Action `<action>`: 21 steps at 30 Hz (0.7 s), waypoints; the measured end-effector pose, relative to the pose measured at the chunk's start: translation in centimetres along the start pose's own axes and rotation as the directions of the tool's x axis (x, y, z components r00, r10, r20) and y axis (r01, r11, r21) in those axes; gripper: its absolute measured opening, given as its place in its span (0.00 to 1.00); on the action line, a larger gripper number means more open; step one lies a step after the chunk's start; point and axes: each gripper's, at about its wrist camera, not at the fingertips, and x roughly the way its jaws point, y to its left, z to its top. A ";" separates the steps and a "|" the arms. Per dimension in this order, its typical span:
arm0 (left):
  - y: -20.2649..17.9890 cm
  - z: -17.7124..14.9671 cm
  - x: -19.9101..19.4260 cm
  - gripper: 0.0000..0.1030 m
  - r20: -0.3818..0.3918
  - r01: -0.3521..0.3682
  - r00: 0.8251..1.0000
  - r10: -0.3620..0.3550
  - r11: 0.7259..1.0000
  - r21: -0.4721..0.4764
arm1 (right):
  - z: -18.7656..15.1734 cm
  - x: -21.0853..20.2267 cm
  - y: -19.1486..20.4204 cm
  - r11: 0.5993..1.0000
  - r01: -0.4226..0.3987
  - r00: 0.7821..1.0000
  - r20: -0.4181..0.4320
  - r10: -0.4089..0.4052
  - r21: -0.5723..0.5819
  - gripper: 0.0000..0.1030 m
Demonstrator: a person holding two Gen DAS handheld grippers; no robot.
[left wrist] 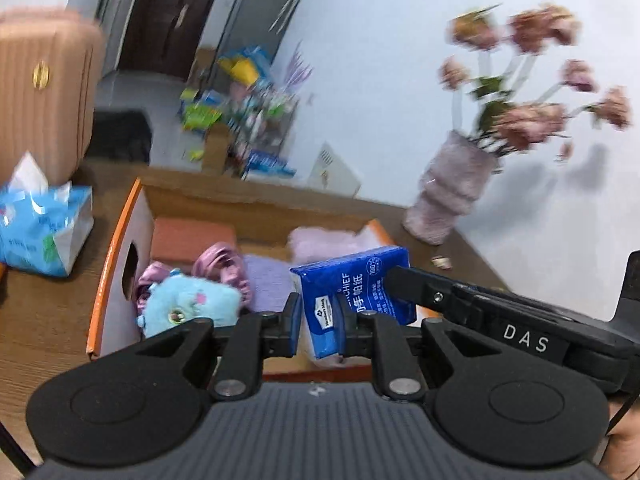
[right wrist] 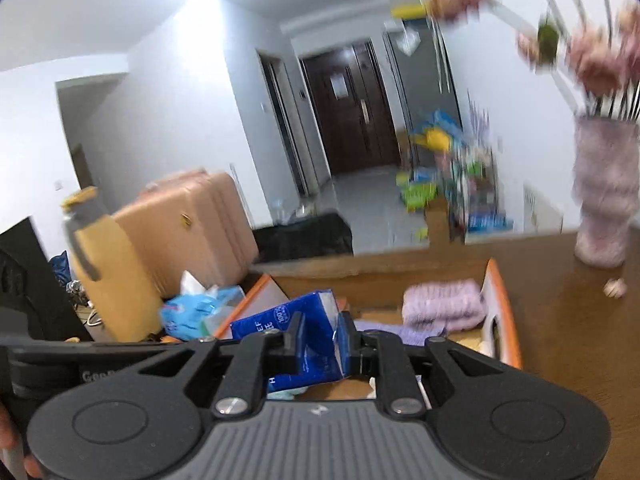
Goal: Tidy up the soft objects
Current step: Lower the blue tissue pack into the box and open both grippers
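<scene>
Blue and crinkly, the tissue pack [left wrist: 352, 300] hangs between my two tools above the near side of the open cardboard box [left wrist: 120, 240]: my left gripper [left wrist: 318, 320] pinches one end and my right gripper [right wrist: 324, 344] pinches the other. Below in the box lie a light-blue plush toy [left wrist: 188, 304], a purple cloth [left wrist: 266, 284] and a pink fluffy towel [right wrist: 442, 304], with a vase of pink flowers [left wrist: 448, 196] far right on the wooden table [left wrist: 44, 312].

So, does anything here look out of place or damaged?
One small thing: a crumpled scrap lies loose on the wooden table beside the vase, outside the box. The blue tissue pack hangs tilted above the box, clamped by both the left tool and the right tool. Nothing looks damaged.
</scene>
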 end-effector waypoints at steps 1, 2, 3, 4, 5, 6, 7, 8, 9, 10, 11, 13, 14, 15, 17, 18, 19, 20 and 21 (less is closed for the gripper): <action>0.8 0.1 1.1 0.16 -0.025 -0.010 1.000 0.009 1.000 -0.011 | 0.1 1.6 -0.8 0.999 -0.003 0.999 -0.038 0.004 0.036 0.16; 1.5 -0.1 2.0 0.16 -0.046 -0.025 0.999 0.024 1.000 -0.019 | 0.0 3.1 -1.5 0.998 -0.006 0.997 -0.074 0.012 0.068 0.16; 2.0 -0.3 3.1 0.16 -0.067 -0.044 0.997 0.043 0.999 -0.009 | -0.3 4.3 -1.9 0.996 -0.003 0.994 -0.105 0.013 0.091 0.16; 2.3 -0.7 4.1 0.16 -0.086 -0.067 0.994 0.067 0.998 0.007 | -0.7 5.6 -2.3 0.994 0.001 0.991 -0.134 0.014 0.106 0.16; 2.6 -1.0 4.9 0.16 -0.108 -0.089 0.990 0.090 0.996 0.018 | -1.2 6.4 -2.5 0.994 0.007 0.988 -0.157 0.010 0.110 0.16; 2.9 -1.2 5.7 0.16 -0.133 -0.105 0.985 0.107 0.994 0.025 | -1.9 7.1 -2.5 0.994 0.020 0.984 -0.180 0.000 0.106 0.16; 3.2 -1.5 6.3 0.16 -0.157 -0.115 0.981 0.117 0.993 0.022 | -2.4 7.9 -2.5 0.994 0.035 0.980 -0.198 -0.015 0.101 0.15; 3.5 -1.6 6.9 0.16 -0.177 -0.120 0.977 0.120 0.993 0.014 | -2.8 8.4 -2.5 0.994 0.047 0.976 -0.215 -0.024 0.101 0.15; 3.8 -1.7 7.2 0.17 -0.184 -0.121 0.976 0.120 0.993 0.006 | -3.1 8.9 -2.5 0.993 0.061 0.971 -0.235 -0.035 0.105 0.15; 4.0 -1.8 7.4 0.17 -0.184 -0.126 0.975 0.124 0.992 0.001 | -3.5 9.1 -2.5 0.991 0.070 0.968 -0.249 -0.041 0.111 0.17; 4.1 -1.8 7.4 0.17 -0.180 -0.137 0.974 0.135 0.991 0.001 | -3.7 9.2 -2.5 0.991 0.078 0.966 -0.255 -0.047 0.113 0.17; 3.9 -1.8 7.0 0.18 -0.163 -0.163 0.973 0.163 0.987 0.013 | -3.6 8.9 -2.0 0.991 0.097 0.965 -0.254 -0.070 0.097 0.17; 3.6 -1.7 6.5 0.19 -0.154 -0.169 0.973 0.171 0.985 0.020 | -3.4 8.5 -1.7 0.991 0.103 0.965 -0.250 -0.078 0.086 0.18; 3.5 -1.6 5.9 0.23 -0.142 -0.174 0.974 0.177 0.984 0.030 | -3.2 8.0 -1.4 0.992 0.106 0.967 -0.238 -0.086 0.074 0.18; 2.9 -1.4 4.0 0.30 -0.104 -0.183 0.977 0.187 0.982 0.048 | -2.5 5.9 -0.7 0.992 0.114 0.974 -0.200 -0.103 0.045 0.19; 2.5 -1.2 2.9 0.32 -0.083 -0.188 0.978 0.192 0.981 0.055 | -2.1 4.9 -0.4 0.993 0.114 0.978 -0.180 -0.107 0.033 0.19; 2.1 -1.0 1.5 0.33 -0.057 -0.193 0.979 0.196 0.979 0.065 | -1.6 3.7 0.0 0.993 0.115 0.981 -0.159 -0.110 0.022 0.20; 1.6 -0.9 0.0 0.36 -0.032 -0.195 0.980 0.198 0.978 0.078 | -1.1 2.2 0.5 0.993 0.117 0.984 -0.134 -0.114 0.009 0.20; 1.1 -0.9 -1.4 0.41 -0.007 -0.200 0.980 0.201 0.976 0.088 | -0.6 1.1 0.8 0.993 0.120 0.986 -0.114 -0.119 -0.004 0.20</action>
